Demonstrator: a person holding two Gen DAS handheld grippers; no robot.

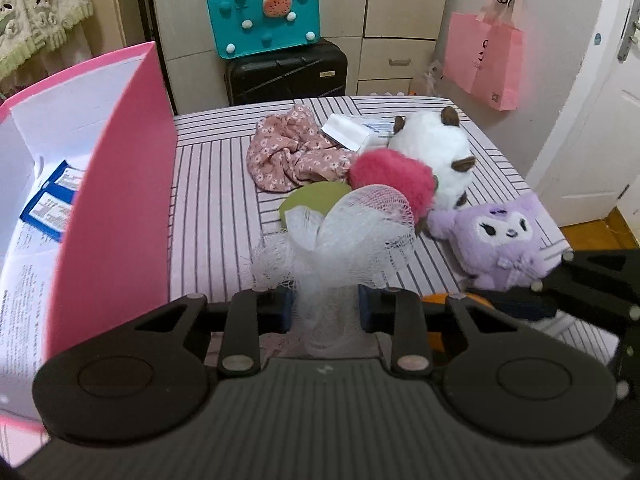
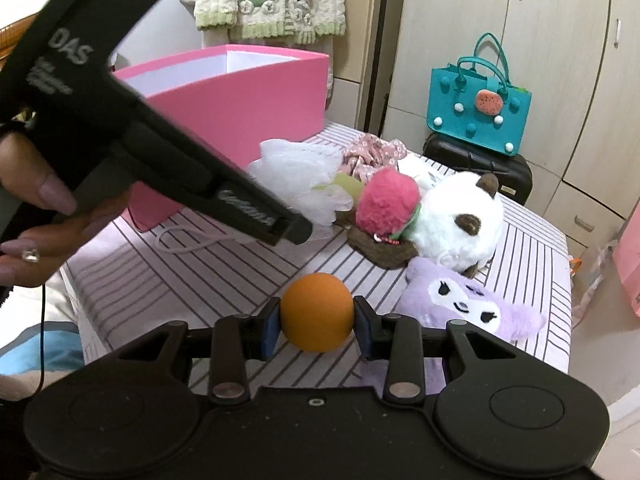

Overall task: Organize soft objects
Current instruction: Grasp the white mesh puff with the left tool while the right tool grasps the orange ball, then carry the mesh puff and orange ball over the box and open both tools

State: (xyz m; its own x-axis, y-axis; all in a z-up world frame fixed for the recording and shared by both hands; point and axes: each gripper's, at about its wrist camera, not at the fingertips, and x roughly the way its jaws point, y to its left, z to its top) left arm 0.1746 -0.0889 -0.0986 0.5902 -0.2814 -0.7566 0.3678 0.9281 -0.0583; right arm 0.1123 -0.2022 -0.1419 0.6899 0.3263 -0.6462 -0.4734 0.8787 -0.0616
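Soft objects: a heap on the striped bed (image 1: 224,200), with two of them in my grippers.
Pink box (image 1: 116,184): far left on the bed, open at the top; only my left view looks inside, where printed sheets and blue-edged packets lie.
White mesh puff (image 1: 340,240): my left gripper (image 1: 326,308) is clamped on its lower part, pads pressing both sides. In the right view the puff (image 2: 296,180) sits just in front of the box, partly behind the left gripper's black body.
Person's hand (image 2: 36,200): seen only in the right view, wrapped round the left gripper's handle.
Floral cloth (image 1: 288,152): crumpled behind the puff, beside a white packet (image 1: 356,130).
Green pad (image 1: 312,200): touching the puff, under the pink fuzzy ball (image 1: 394,178).
Orange ball (image 2: 316,312): my right gripper (image 2: 316,326) is closed on it, pads on either side. The left view shows only an orange sliver.
White plush (image 1: 432,152): brown ears, right of the pink ball, touching it.
Purple plush (image 1: 500,236): nearest the bed's right edge, face up.
Brown piece (image 2: 380,244): under the pink ball, visible only in the right view.
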